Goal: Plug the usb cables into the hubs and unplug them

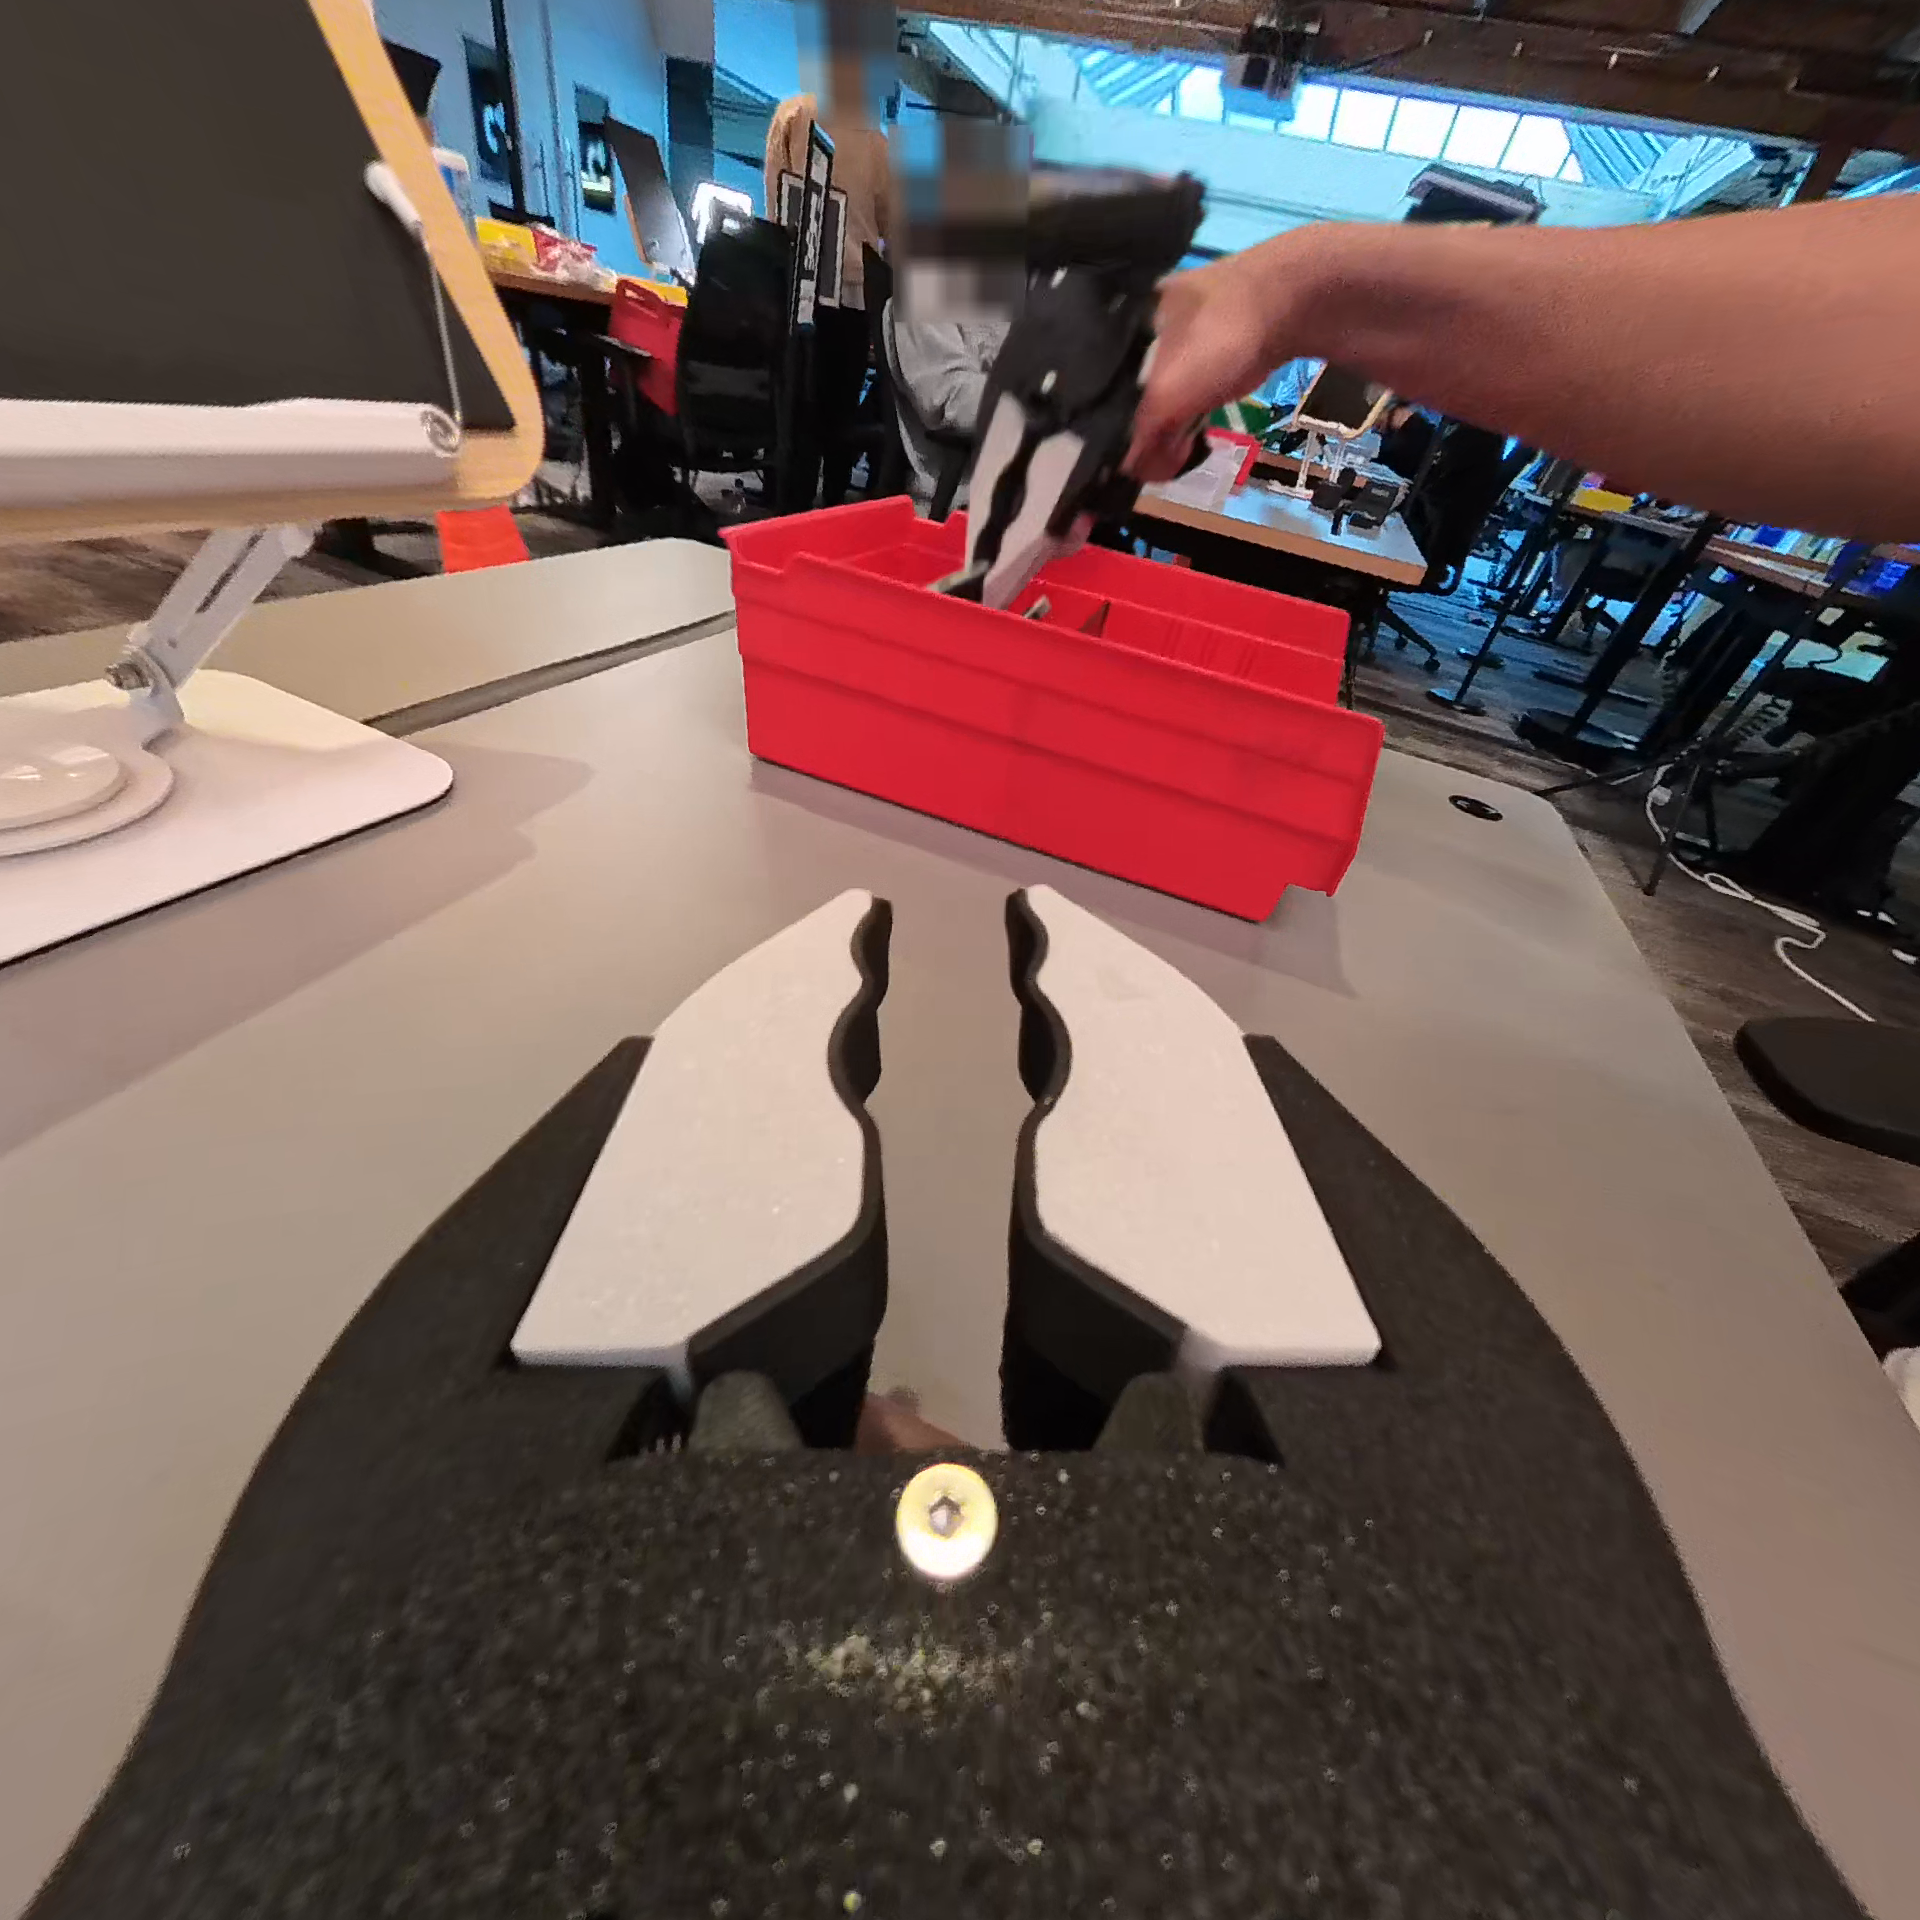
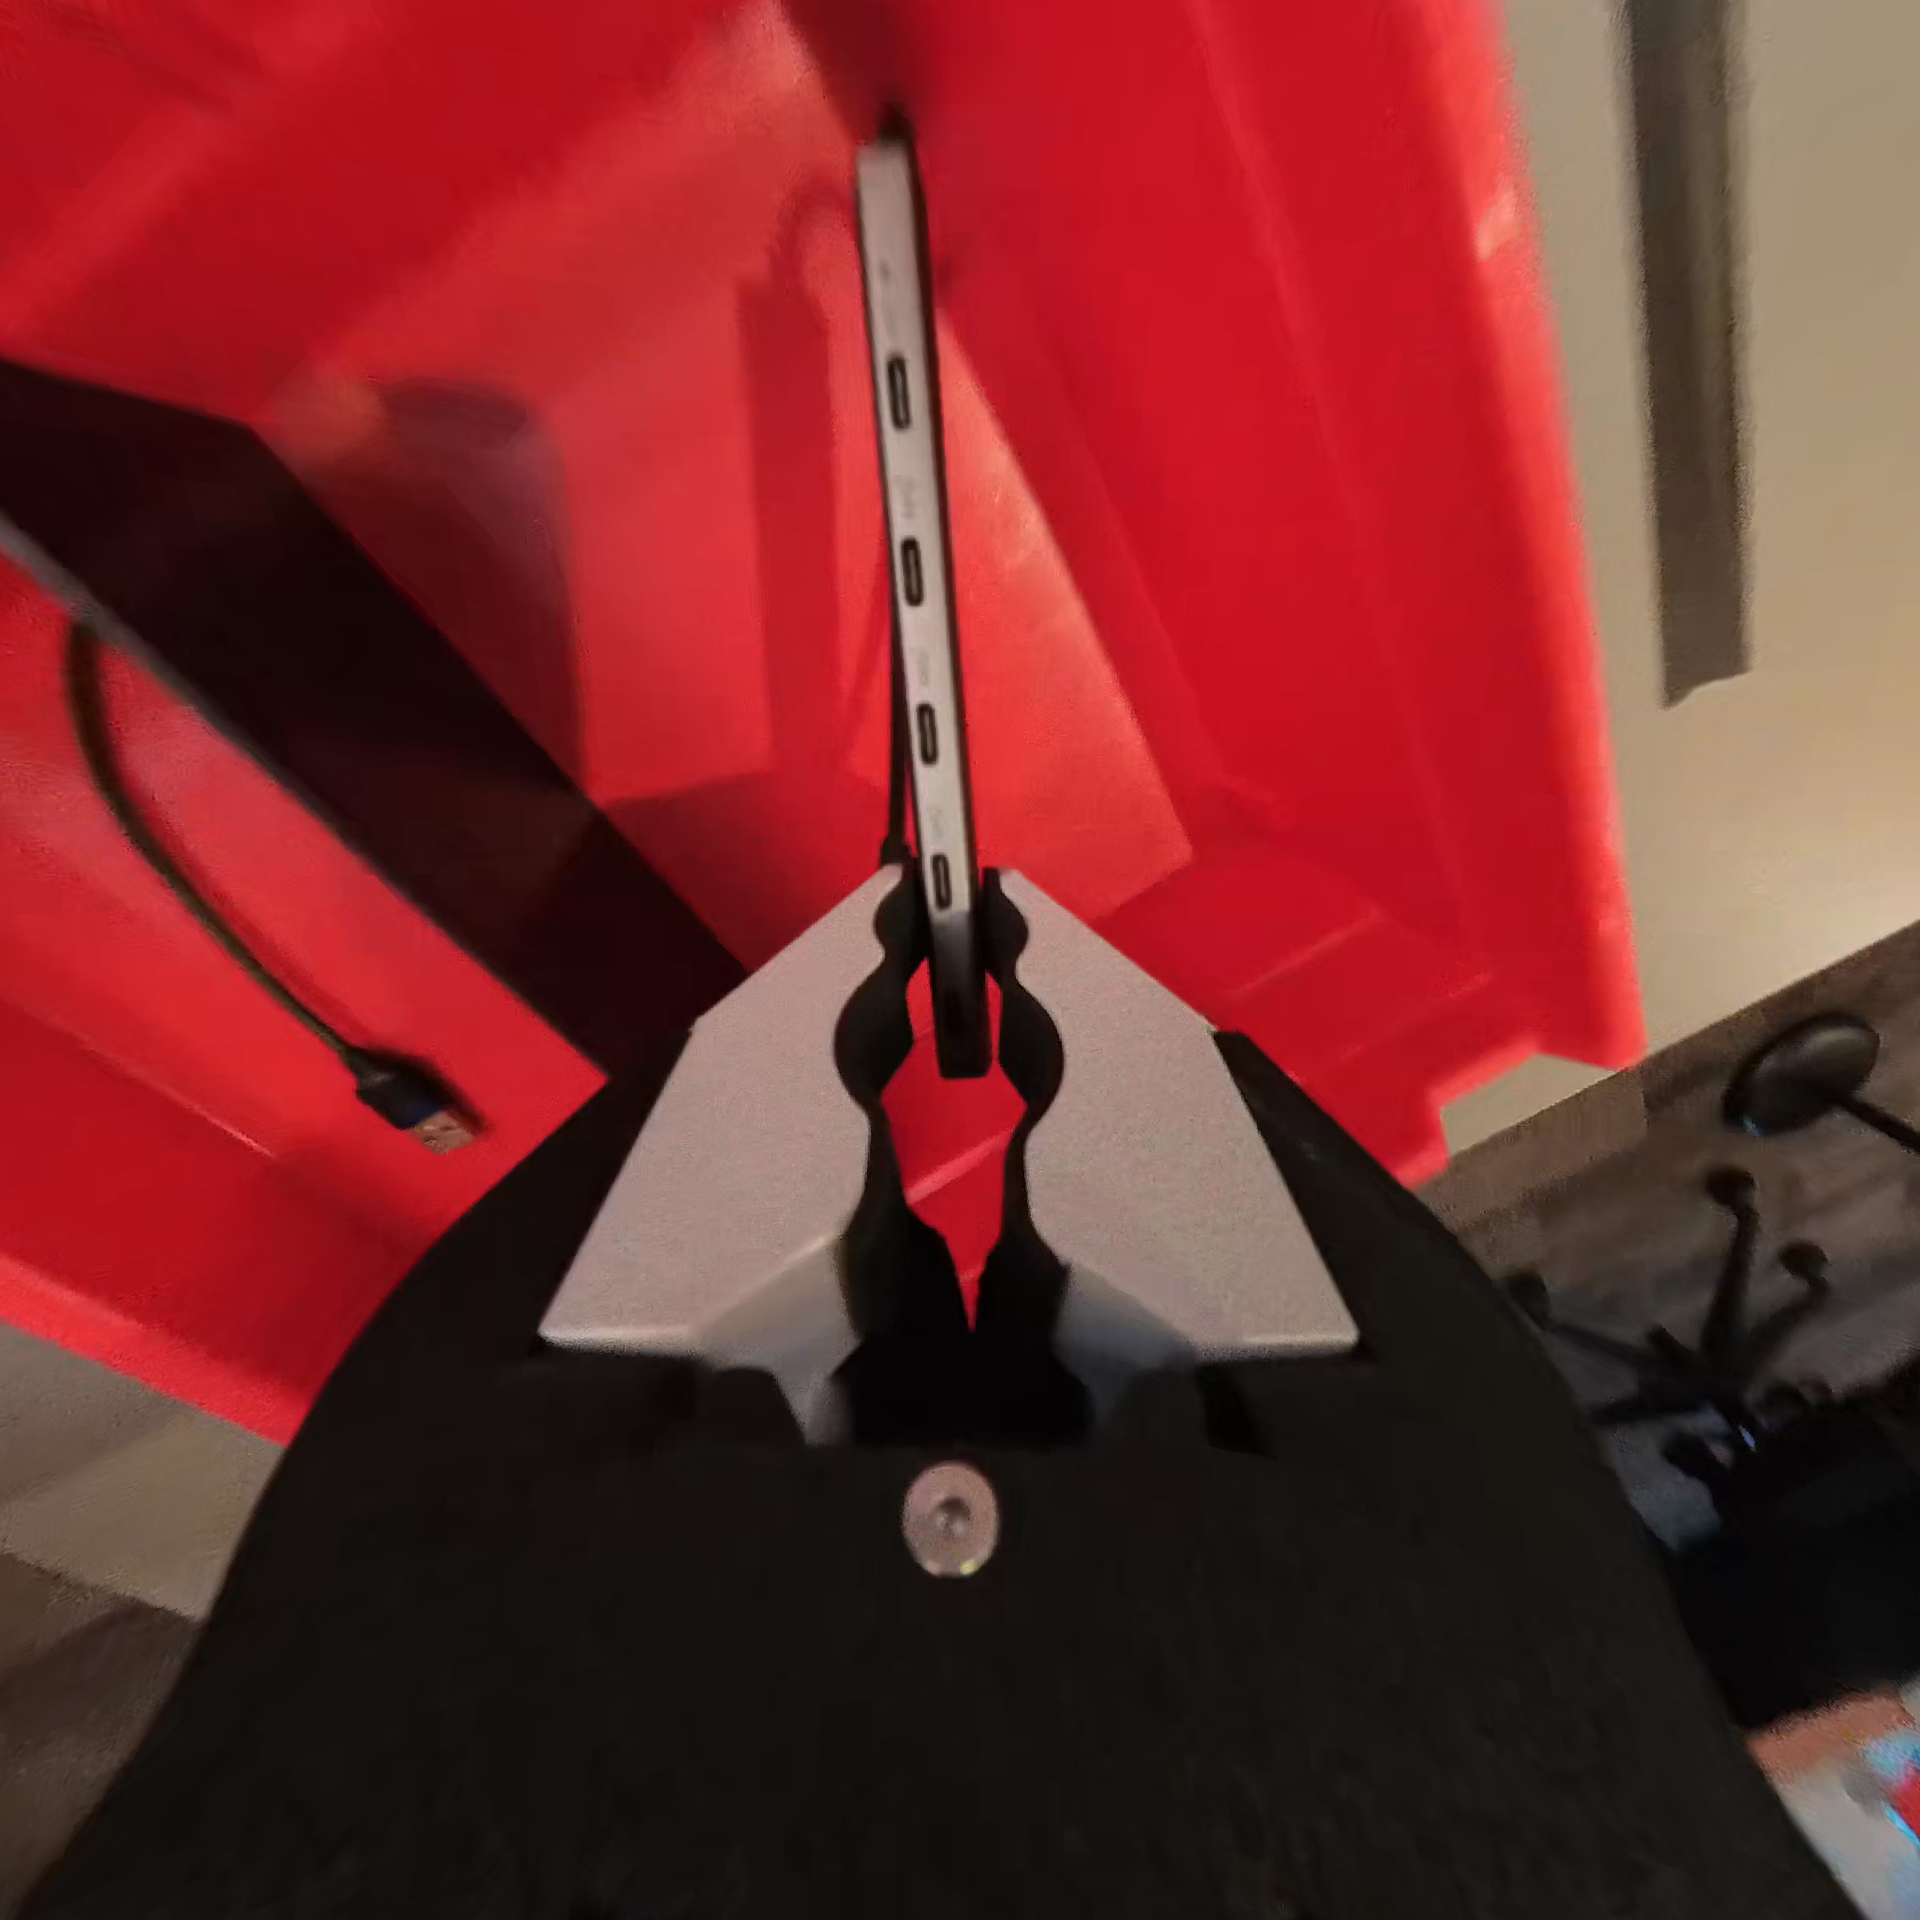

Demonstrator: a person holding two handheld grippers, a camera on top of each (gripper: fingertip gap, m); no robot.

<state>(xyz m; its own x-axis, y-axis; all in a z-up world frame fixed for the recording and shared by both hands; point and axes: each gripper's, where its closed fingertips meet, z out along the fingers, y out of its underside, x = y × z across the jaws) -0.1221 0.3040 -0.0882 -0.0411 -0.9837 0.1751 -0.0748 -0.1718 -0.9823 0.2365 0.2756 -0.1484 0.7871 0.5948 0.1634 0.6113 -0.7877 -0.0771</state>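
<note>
My right gripper is shut on a slim grey USB hub, held edge-on over the inside of a red plastic bin. The hub's black cable hangs into the bin and ends in a USB plug. A dark divider crosses the bin. In the left wrist view the right gripper, held by a hand, dips into the same bin. My left gripper is open and empty, above the grey table, short of the bin.
A white monitor stand with a tilted panel stands at the left of the table. The table's right edge drops to a floor with cables. Chairs, desks and a person are in the background. A chair base lies below the bin. The left gripper's tips are roughly 35 centimeters from the right gripper's. My left tips are about 35 centimeters from the USB plug, my right tips only 15 centimeters.
</note>
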